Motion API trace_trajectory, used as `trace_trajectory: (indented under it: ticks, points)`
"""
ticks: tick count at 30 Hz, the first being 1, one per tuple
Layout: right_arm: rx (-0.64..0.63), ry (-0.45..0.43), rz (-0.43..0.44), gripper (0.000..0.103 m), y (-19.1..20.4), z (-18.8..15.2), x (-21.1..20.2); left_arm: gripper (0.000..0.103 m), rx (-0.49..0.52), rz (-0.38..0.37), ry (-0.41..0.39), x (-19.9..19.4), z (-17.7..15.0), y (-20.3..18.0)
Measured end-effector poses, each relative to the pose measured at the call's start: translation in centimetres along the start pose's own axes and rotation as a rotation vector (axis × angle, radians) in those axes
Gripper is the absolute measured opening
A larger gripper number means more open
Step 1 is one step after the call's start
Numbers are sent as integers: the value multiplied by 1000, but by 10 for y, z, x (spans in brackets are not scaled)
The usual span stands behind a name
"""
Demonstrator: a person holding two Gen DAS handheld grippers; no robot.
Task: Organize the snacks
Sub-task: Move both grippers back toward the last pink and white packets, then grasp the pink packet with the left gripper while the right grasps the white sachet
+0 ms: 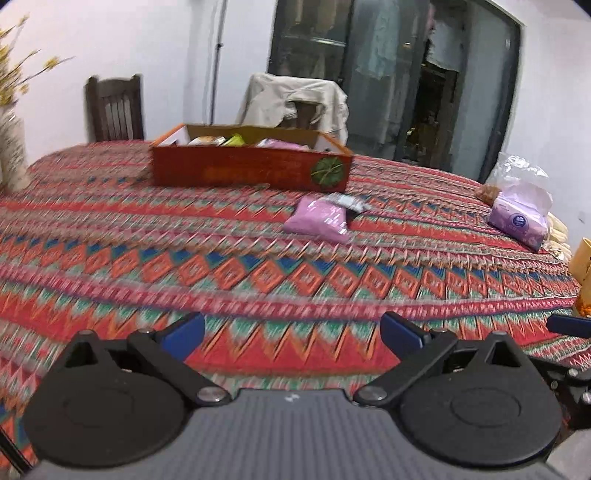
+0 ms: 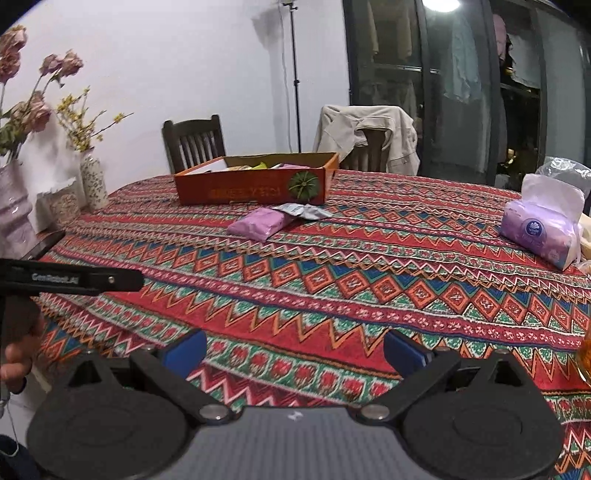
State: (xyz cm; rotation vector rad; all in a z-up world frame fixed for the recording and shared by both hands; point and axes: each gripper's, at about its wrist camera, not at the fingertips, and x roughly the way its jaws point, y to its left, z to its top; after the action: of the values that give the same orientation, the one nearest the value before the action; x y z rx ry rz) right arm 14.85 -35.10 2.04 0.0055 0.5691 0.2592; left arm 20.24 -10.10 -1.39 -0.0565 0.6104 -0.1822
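Big patterned tablecloth (image 2: 332, 280), mostly bare. Orange box (image 2: 251, 184) parked at the far side, probably the snack bin since packets already sit inside. Pink packet (image 2: 258, 223) and silver one (image 2: 306, 211) still loose just beside it. Left gripper (image 1: 291, 328) and right gripper (image 2: 293, 349) both spread wide, empty, well short.

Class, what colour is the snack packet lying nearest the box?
Pink snack packet, clearest in the right wrist view.

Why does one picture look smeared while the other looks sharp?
Left wrist view: motion blur smears the patterned tablecloth and orange cardboard box. Right wrist view: sharp, with ceiling-light glare on the glass door; both bend straight lines, fisheye style.
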Motion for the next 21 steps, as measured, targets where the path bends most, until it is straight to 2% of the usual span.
trace_trajectory:
  ticks: [7,11,15,16,18,21]
  points:
    - [56,-17,-39,102,-15,10,18,103,146,-13,-30,72,43,-25]
    - [85,-25,-66,102,-21,16,25,102,150,-59,-7,123,70,-29]
    - [114,-36,-107,102,-26,21,30,87,139,-64,48,171,87,-29]
    - [124,-38,-116,102,-27,21,31,78,145,-70,62,179,88,-28]
    - [146,-38,-131,102,-29,23,35,67,168,-59,90,192,87,-26]
    - [167,-38,-149,102,-31,30,45,62,193,-75,94,184,87,-17]
